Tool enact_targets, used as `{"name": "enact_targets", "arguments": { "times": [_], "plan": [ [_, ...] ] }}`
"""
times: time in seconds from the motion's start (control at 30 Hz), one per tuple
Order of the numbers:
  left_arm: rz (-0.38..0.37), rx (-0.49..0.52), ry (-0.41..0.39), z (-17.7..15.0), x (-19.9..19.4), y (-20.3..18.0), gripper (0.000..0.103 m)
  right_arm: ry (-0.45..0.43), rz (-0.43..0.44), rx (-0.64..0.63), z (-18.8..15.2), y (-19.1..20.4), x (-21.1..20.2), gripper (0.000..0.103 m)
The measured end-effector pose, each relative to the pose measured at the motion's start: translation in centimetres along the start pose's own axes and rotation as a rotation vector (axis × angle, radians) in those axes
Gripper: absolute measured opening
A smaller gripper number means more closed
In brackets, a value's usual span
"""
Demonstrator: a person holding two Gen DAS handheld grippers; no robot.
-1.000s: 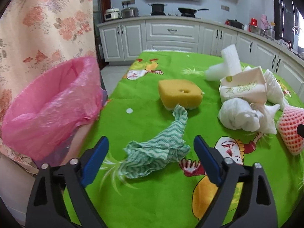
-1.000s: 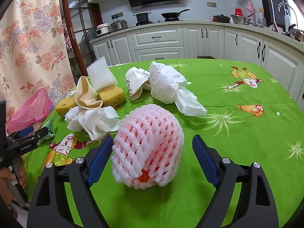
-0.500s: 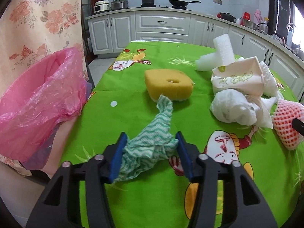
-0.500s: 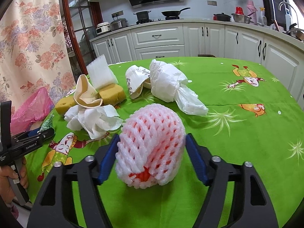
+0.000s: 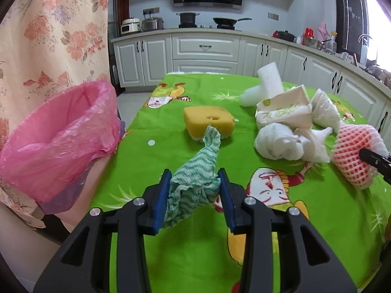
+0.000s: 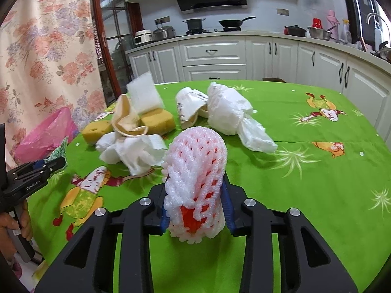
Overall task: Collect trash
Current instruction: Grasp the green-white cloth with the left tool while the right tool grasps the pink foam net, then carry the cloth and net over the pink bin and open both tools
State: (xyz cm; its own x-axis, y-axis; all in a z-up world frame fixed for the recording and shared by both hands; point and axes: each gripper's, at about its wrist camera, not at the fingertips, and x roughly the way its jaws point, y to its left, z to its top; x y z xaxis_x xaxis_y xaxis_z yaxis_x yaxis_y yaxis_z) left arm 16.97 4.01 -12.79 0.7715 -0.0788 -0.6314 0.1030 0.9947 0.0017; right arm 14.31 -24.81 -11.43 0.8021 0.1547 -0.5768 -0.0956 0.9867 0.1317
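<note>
Near the bench's left edge, your left claw (image 5: 194,190) is closing on the green cloth (image 5: 195,183), spread a second ago, while your right claw (image 6: 195,205) squeezes the foam fruit net (image 6: 195,183), both ready for the pink bag (image 5: 61,136).

The left gripper (image 5: 194,190) is closing on a green cloth (image 5: 195,183), pads pressing it. The right gripper (image 6: 195,200) (angled downward too) is squeezing a foam net (image 6: 195,178), jaws closing.
</note>
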Motion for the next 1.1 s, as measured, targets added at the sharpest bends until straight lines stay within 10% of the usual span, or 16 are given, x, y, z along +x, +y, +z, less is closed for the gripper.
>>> {"name": "enact_targets", "arguments": {
  "times": [1.1],
  "plan": [
    [0.07,-0.12,-0.191,-2.7,-10.8,6.3,0.038,-0.008,0.263,-0.303,0.8,14.8,-1.8,0.034]
  ]
}}
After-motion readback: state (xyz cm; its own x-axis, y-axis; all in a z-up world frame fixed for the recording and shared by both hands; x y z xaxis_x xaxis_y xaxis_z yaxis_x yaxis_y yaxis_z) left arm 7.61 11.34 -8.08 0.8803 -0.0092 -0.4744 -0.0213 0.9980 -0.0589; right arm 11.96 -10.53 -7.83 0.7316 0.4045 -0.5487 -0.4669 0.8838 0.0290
